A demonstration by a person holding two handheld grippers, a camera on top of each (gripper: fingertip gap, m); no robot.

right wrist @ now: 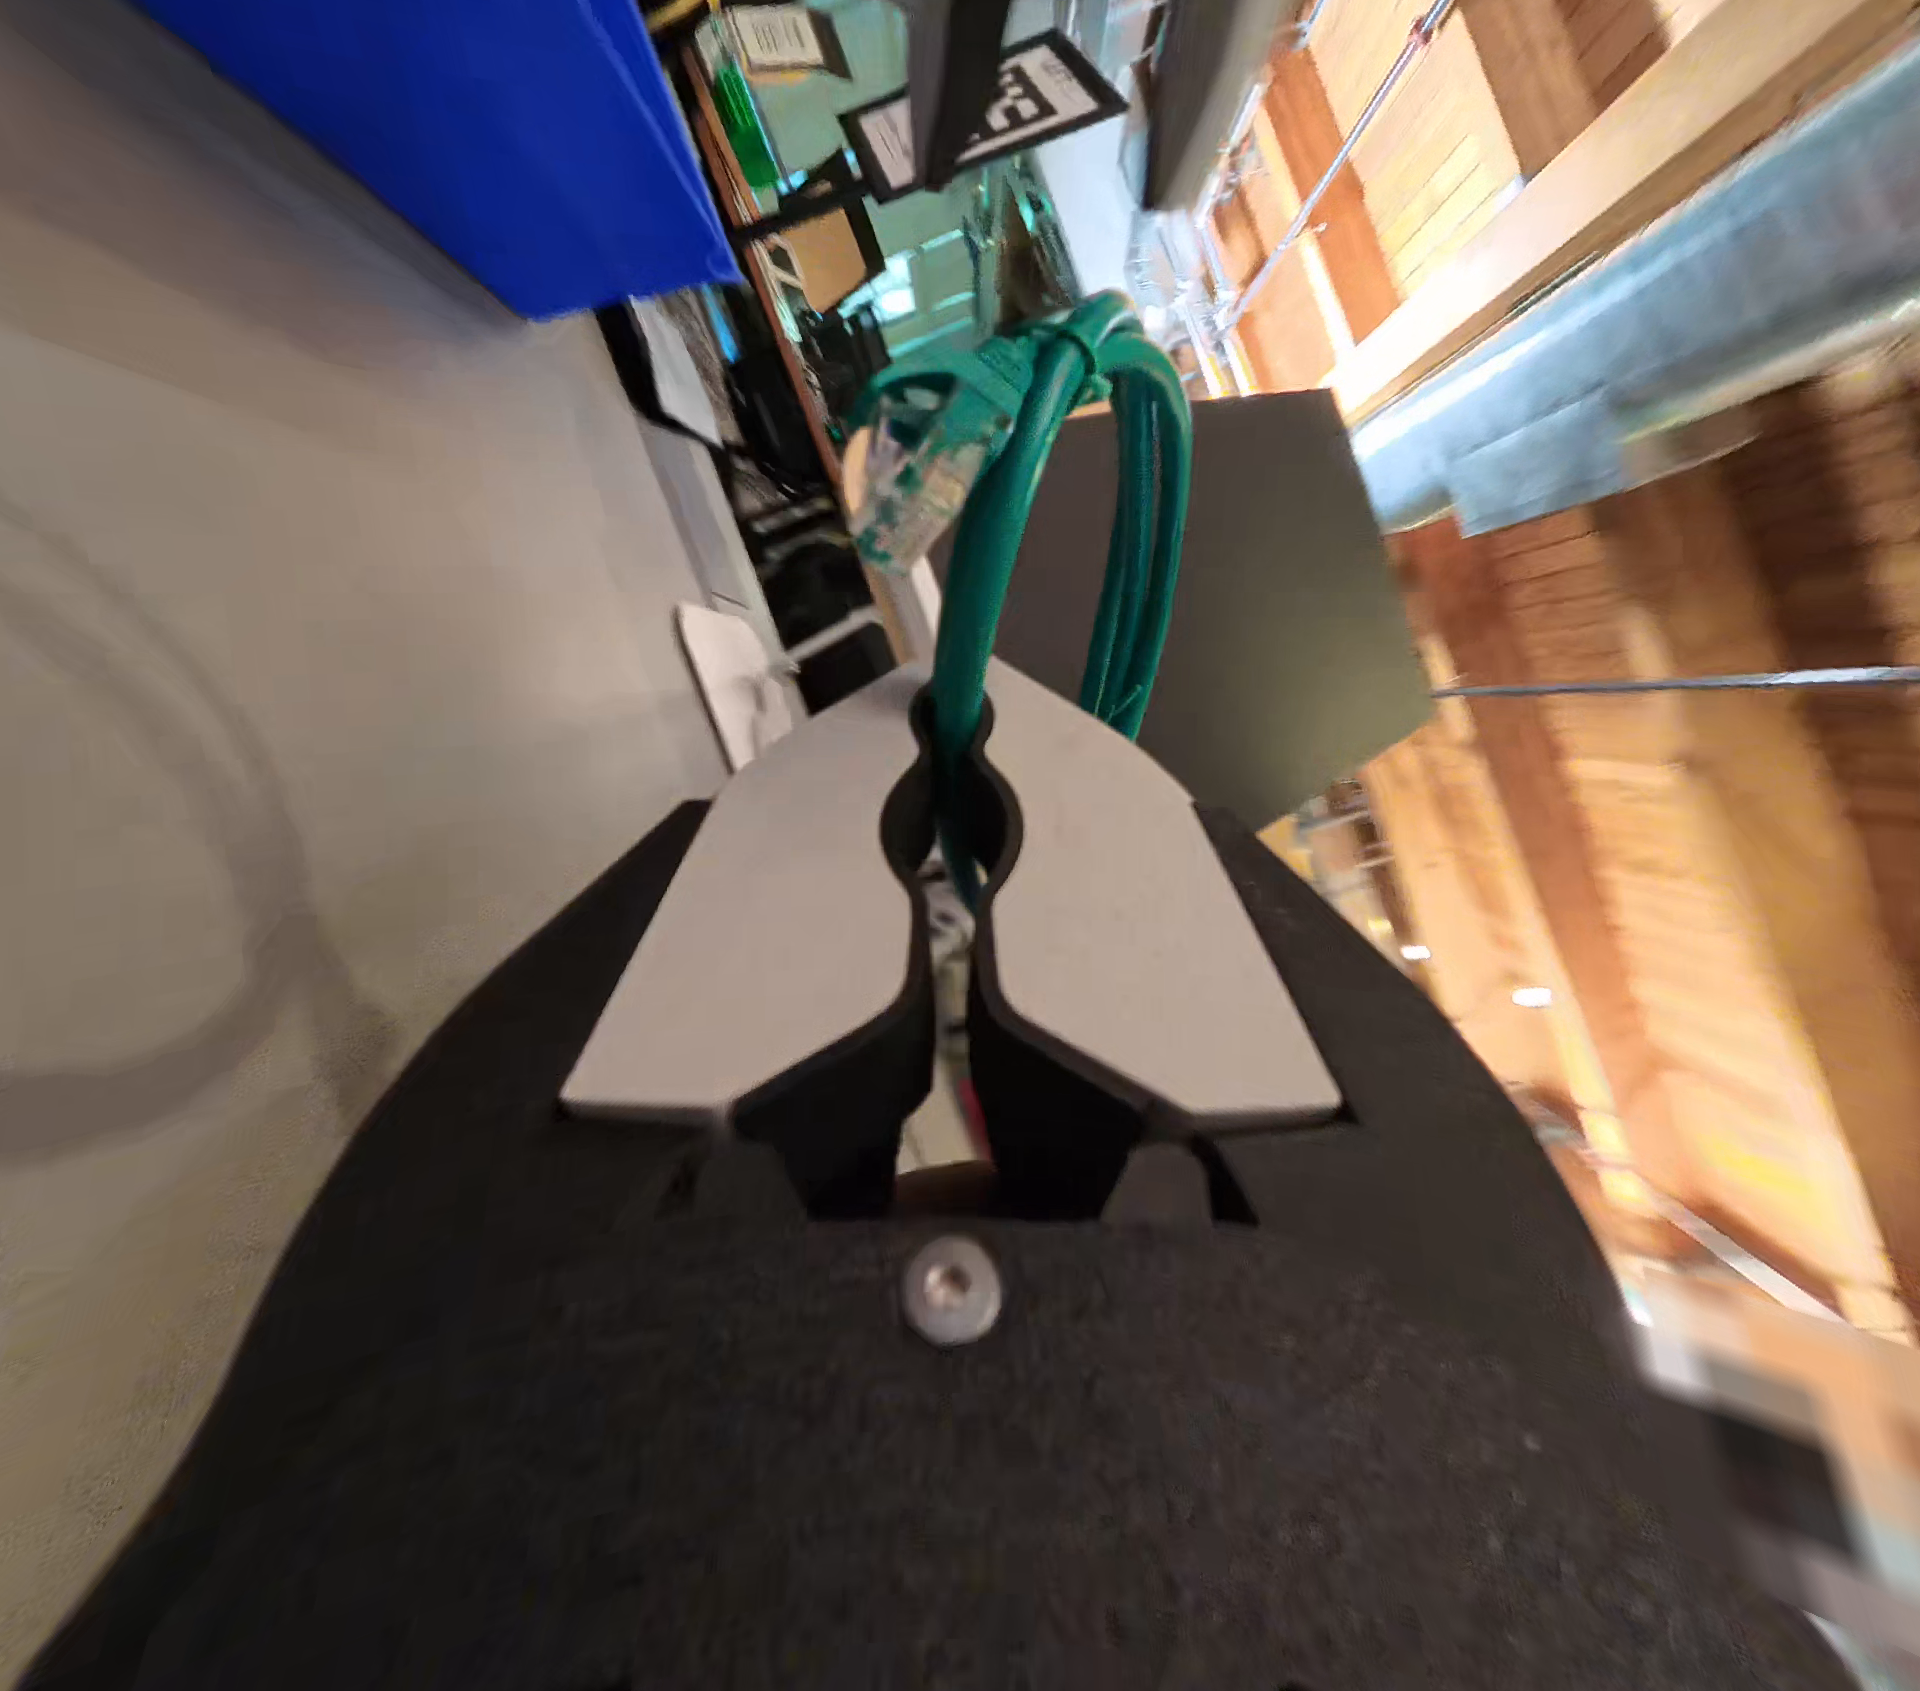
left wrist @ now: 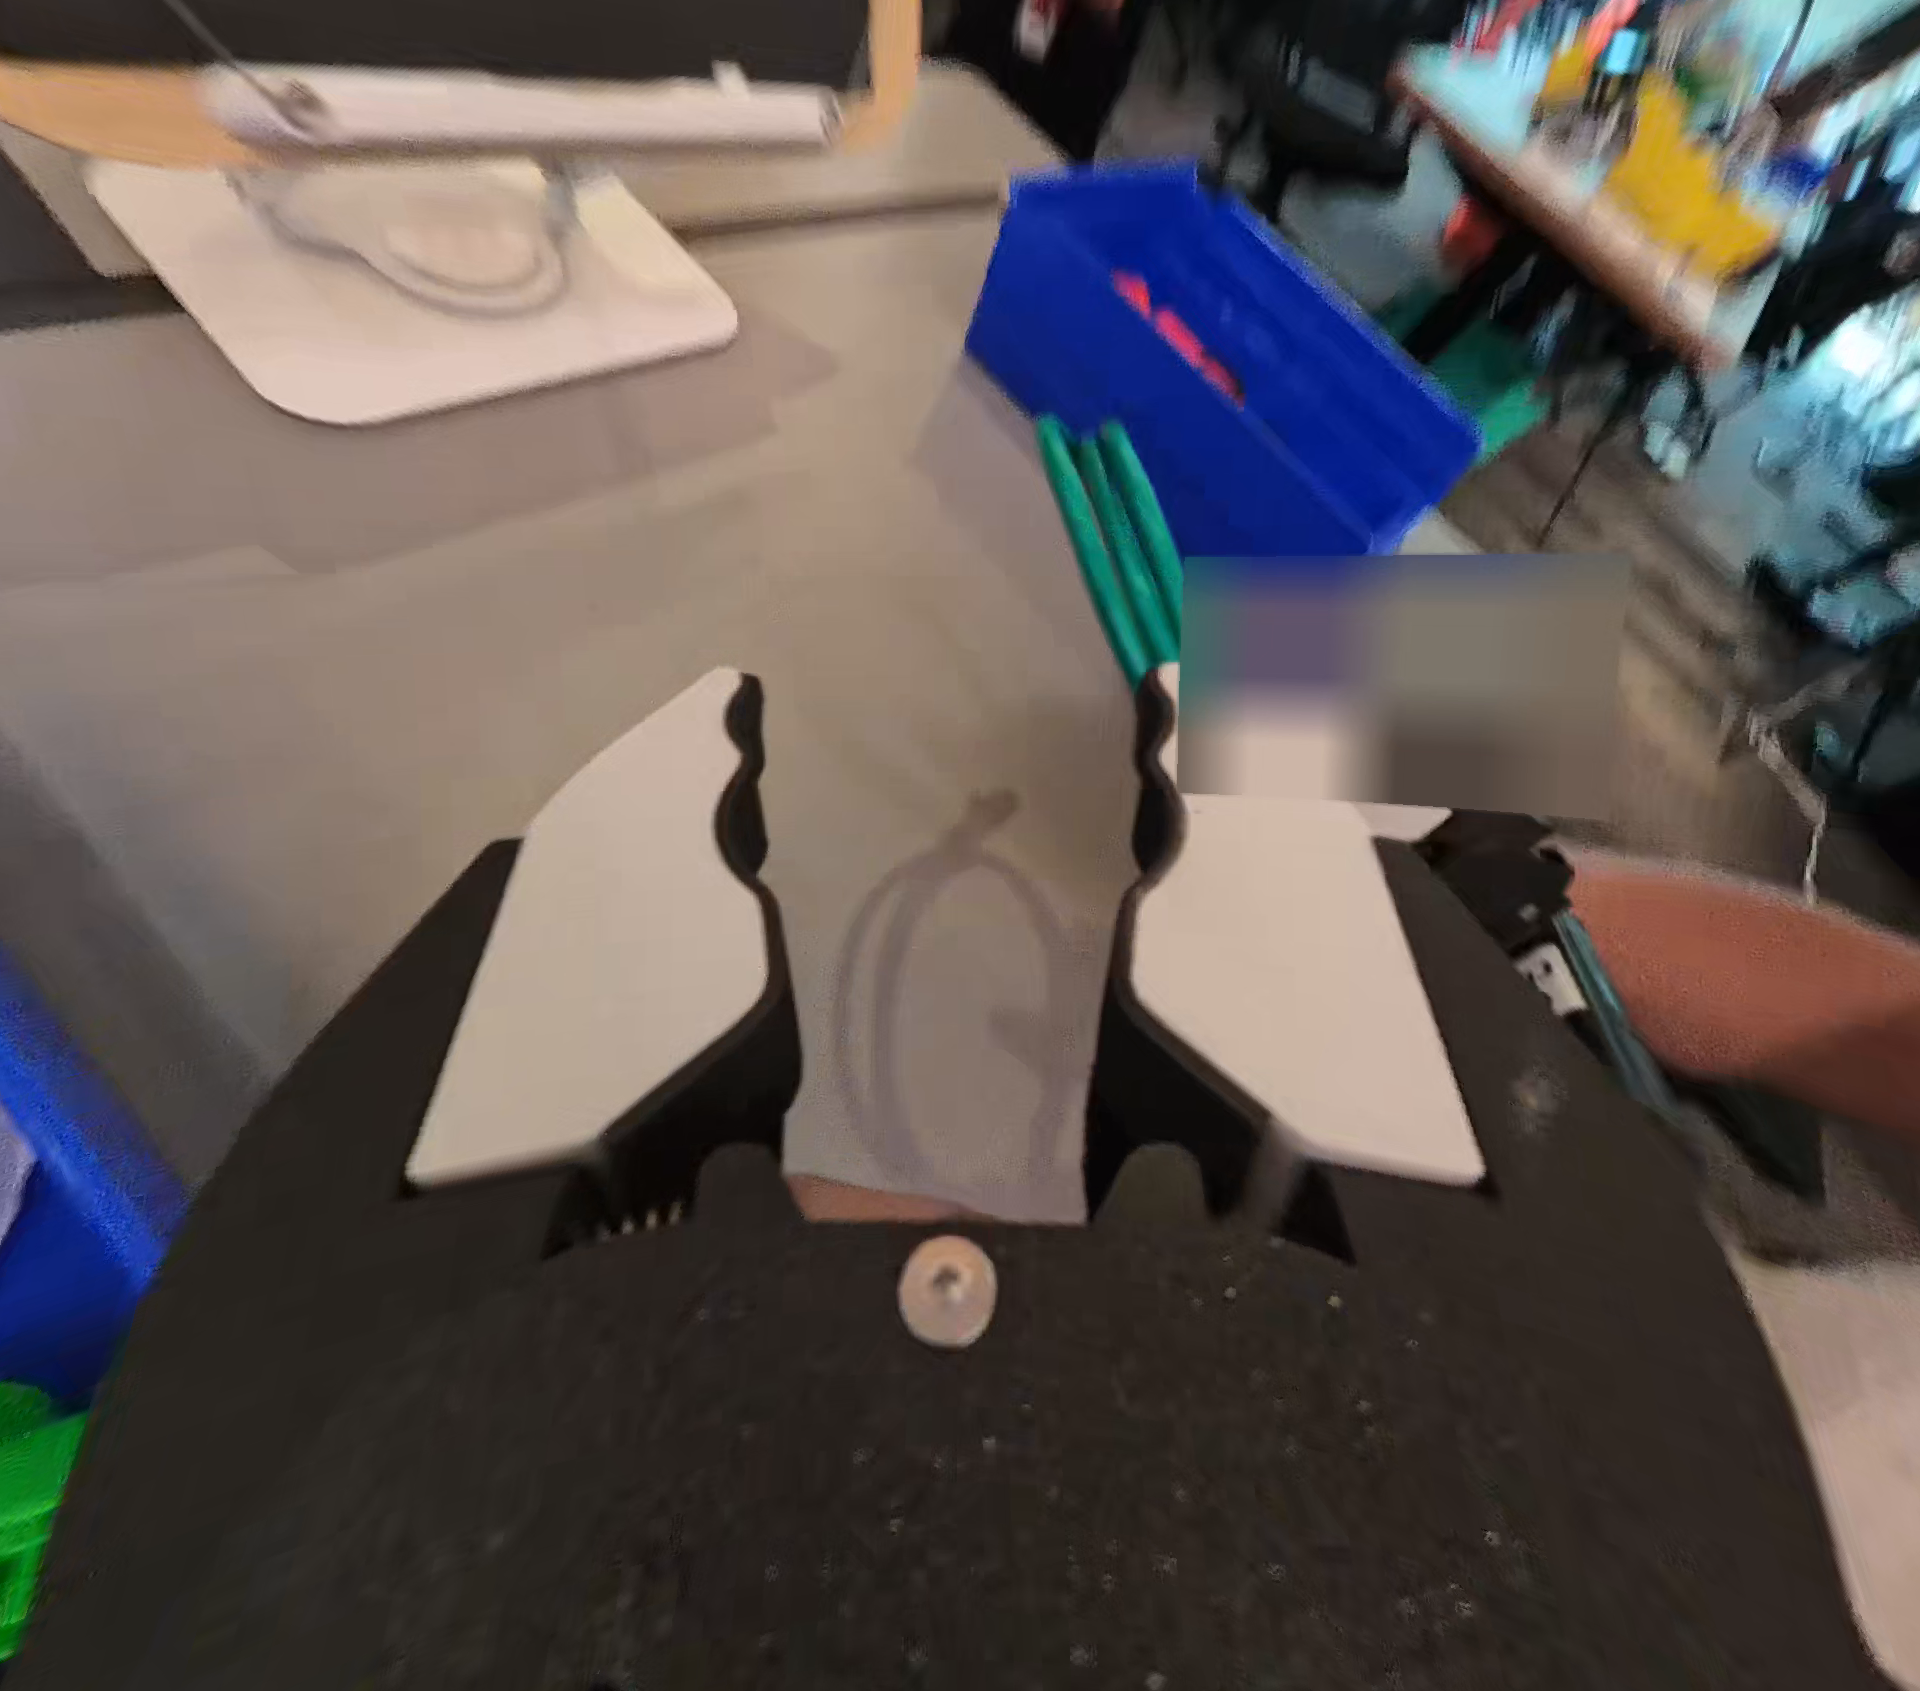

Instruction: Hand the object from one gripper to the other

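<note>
My right gripper (right wrist: 951,722) is shut on a bundled green network cable (right wrist: 1049,519). The strands run up from between its pads and loop over, and a clear plug (right wrist: 904,478) hangs at the top left. In the left wrist view the same green cable (left wrist: 1107,540) rises just beyond the tip of my right-hand finger (left wrist: 1155,768), outside the jaws. My left gripper (left wrist: 948,722) is open and empty, with only grey table (left wrist: 520,654) between its fingertips. A blurred patch hides what lies right of that finger.
A blue bin (left wrist: 1226,353) stands on the table beyond the cable; it also shows in the right wrist view (right wrist: 364,10). A monitor on a white base (left wrist: 416,270) stands at the back left. Another blue bin (left wrist: 62,1194) sits at the left edge. A person's forearm (left wrist: 1745,997) reaches in from the right.
</note>
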